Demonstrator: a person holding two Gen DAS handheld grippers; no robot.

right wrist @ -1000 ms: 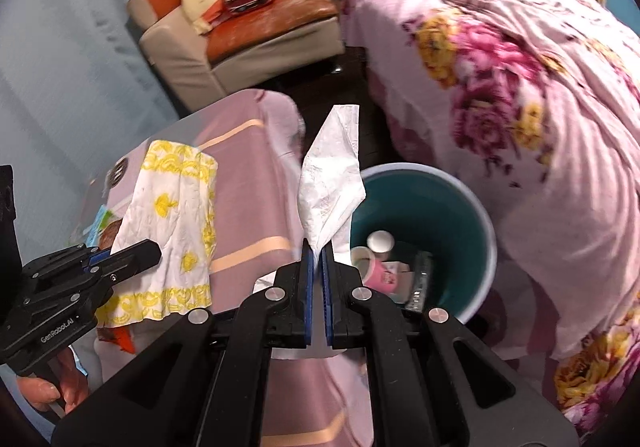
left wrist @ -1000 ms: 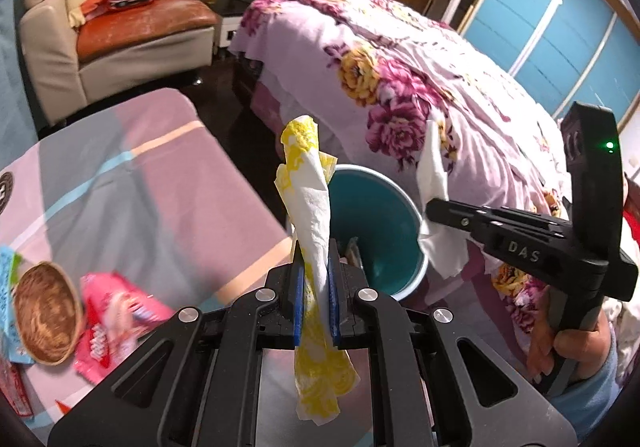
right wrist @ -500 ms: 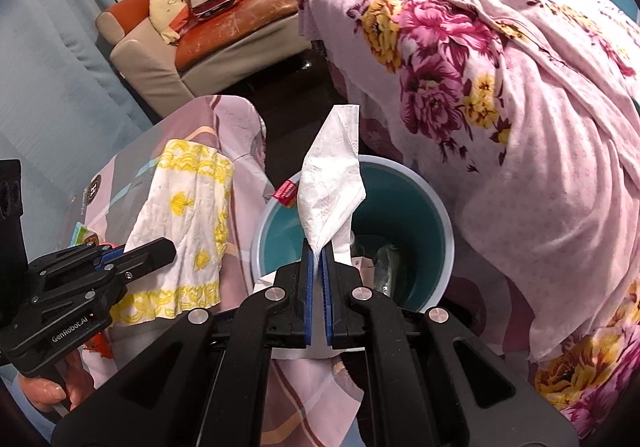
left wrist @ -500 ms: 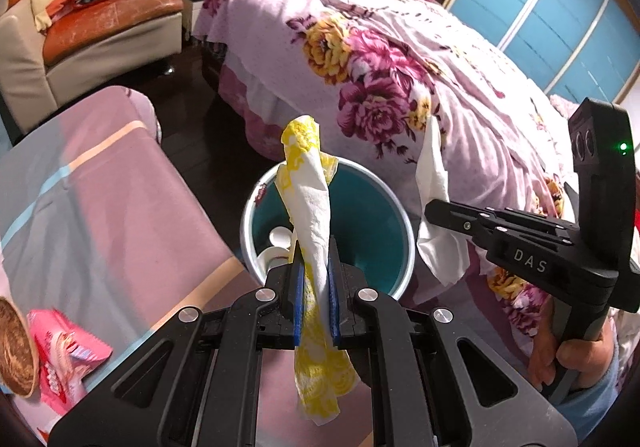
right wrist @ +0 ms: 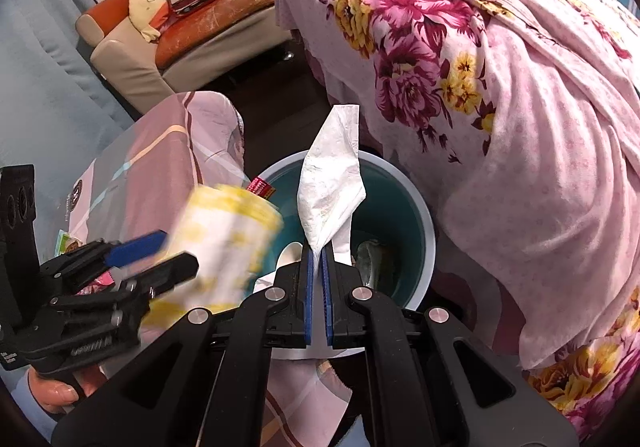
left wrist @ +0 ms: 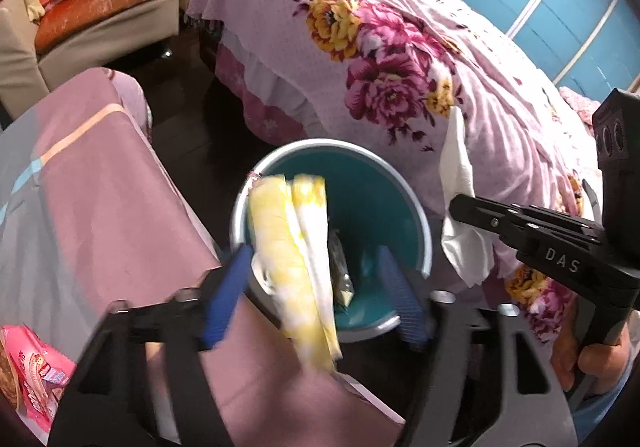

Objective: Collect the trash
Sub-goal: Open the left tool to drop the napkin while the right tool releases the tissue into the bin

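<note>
While the yellow napkin [left wrist: 296,255] is seen blurred and loose between the spread blue pads [left wrist: 226,297] of the left claw [left wrist: 312,299], no pad is pressed on it; the jaws have just been opening. It is placed over the near left part of the bin [left wrist: 424,231], its lower end hanging across the rim toward the camera. From the right wrist, the same napkin [right wrist: 224,247] is shown as a pale yellow smear beside the left claw [right wrist: 160,255], at the bin's left edge.

The white tissue [right wrist: 332,183] is pinched by the right claw [right wrist: 318,287], whose jaws are closed on its lower end, and it is held upright above the bin [right wrist: 430,247]. In the left wrist view the tissue [left wrist: 460,207] is seen draped from the right claw [left wrist: 456,205], just right of the bin.

Some scraps are seen lying inside the teal bin. The bin is set on the dark floor between the tabletop [left wrist: 100,207], which is covered with a pink cloth, and the bed [left wrist: 400,67]. A pink wrapper [left wrist: 36,375] is seen on the tabletop's near left. A sofa [right wrist: 192,35] is seen farther back.
</note>
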